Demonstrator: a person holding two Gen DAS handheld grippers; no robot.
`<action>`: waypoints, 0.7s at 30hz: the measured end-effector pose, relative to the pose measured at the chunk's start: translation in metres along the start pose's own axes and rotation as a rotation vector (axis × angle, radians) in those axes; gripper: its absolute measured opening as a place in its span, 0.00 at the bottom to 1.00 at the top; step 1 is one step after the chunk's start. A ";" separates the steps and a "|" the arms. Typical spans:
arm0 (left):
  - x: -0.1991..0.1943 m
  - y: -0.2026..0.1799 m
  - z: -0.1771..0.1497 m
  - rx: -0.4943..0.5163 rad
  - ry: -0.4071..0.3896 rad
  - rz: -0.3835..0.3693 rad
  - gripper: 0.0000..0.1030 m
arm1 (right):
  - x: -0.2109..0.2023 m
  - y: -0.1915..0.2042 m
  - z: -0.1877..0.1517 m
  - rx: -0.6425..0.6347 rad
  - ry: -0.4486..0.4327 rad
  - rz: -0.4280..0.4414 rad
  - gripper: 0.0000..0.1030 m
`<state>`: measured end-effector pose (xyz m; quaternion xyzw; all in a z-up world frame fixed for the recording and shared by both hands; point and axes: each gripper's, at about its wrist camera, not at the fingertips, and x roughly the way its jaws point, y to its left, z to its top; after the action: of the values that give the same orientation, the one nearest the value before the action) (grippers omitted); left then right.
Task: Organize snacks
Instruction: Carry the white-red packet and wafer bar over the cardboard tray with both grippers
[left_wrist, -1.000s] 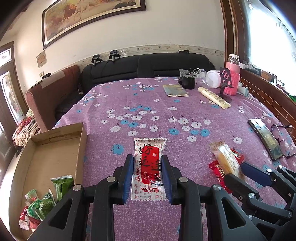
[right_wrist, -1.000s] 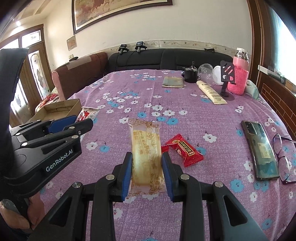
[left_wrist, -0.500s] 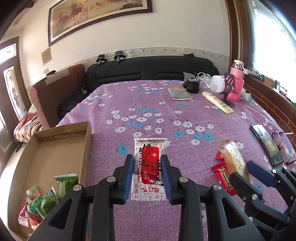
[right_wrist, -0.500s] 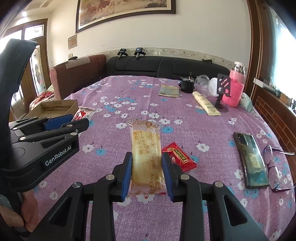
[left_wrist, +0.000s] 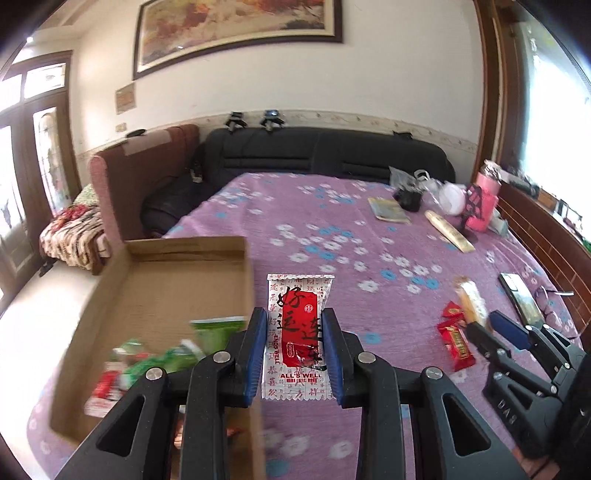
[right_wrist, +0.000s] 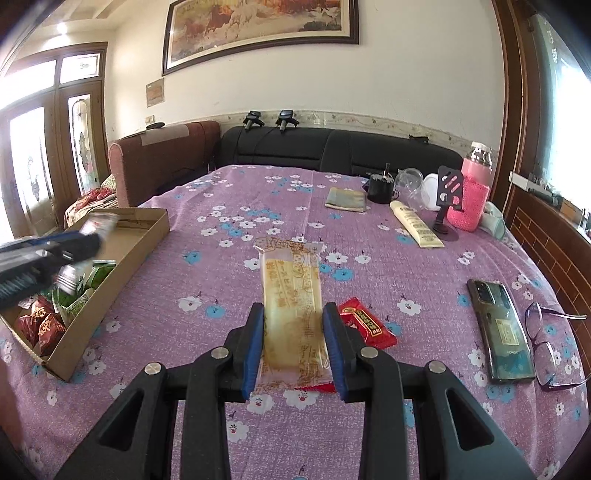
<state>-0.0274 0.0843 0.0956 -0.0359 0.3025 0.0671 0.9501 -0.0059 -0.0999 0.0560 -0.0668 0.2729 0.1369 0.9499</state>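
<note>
The left gripper (left_wrist: 294, 345) pinches a crinkly red-and-white packet (left_wrist: 298, 334); the right gripper (right_wrist: 294, 345) pinches a long yellow packet (right_wrist: 293, 310). Only the right view shows brown wrappers, maybe sweets, in the cardboard box (right_wrist: 122, 260).

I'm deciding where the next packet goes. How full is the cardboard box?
Partly full. The cardboard box holds green and red snack packets bunched at its near end; the far end shows bare cardboard.

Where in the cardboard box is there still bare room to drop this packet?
The far half of the cardboard box, toward the sofa, shows bare floor. The near end is crowded with green packets and red packets.
</note>
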 end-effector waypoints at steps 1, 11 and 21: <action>-0.002 0.008 0.000 -0.011 -0.004 0.006 0.30 | 0.000 0.001 0.000 -0.005 -0.002 0.000 0.30; 0.008 0.100 -0.020 -0.151 0.012 0.093 0.30 | -0.012 0.041 0.005 -0.013 -0.009 0.061 0.30; 0.027 0.149 -0.042 -0.243 0.089 0.070 0.31 | -0.003 0.154 0.026 -0.098 0.114 0.386 0.30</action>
<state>-0.0512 0.2298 0.0416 -0.1429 0.3350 0.1346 0.9216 -0.0412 0.0512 0.0717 -0.0668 0.3270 0.3254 0.8847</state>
